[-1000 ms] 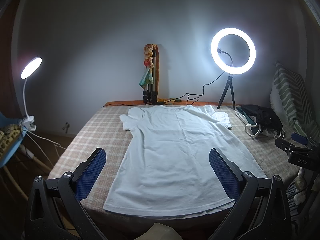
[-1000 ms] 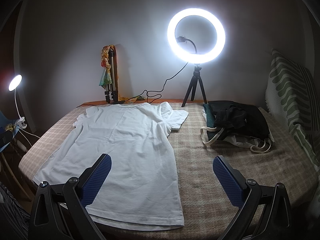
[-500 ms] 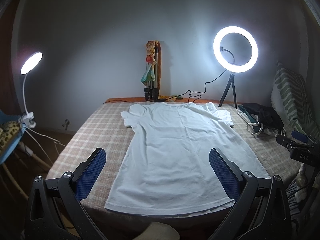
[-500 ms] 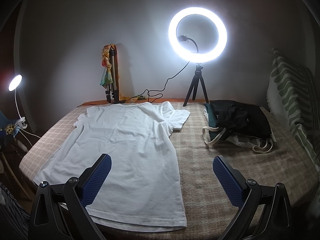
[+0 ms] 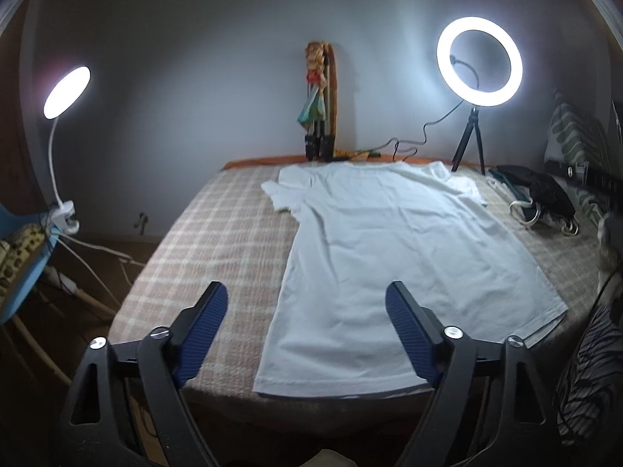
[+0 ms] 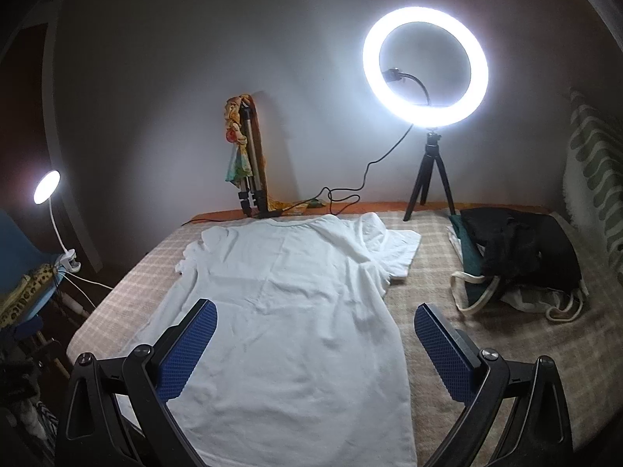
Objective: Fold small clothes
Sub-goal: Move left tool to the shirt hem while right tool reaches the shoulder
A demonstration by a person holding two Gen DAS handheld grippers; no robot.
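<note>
A white T-shirt [image 5: 393, 249] lies flat on the checked bed cover [image 5: 218, 241], collar toward the far wall, hem toward me. It also shows in the right wrist view [image 6: 296, 311]. My left gripper [image 5: 305, 303] is open and empty, hovering above the shirt's near left hem corner. My right gripper [image 6: 313, 321] is open and empty, hovering over the shirt's right side edge, nearer the hem. Neither touches the cloth.
A lit ring light on a tripod [image 6: 426, 70] stands at the back right. A pile of dark clothes and a bag [image 6: 518, 257] lies right of the shirt. A folded tripod [image 6: 249, 167] leans on the wall. A clip lamp [image 5: 64, 93] stands left of the bed.
My left gripper has shifted left and closer to the bed, so the shirt sits more to the right. My right gripper has moved forward over the shirt. Both stay open.
</note>
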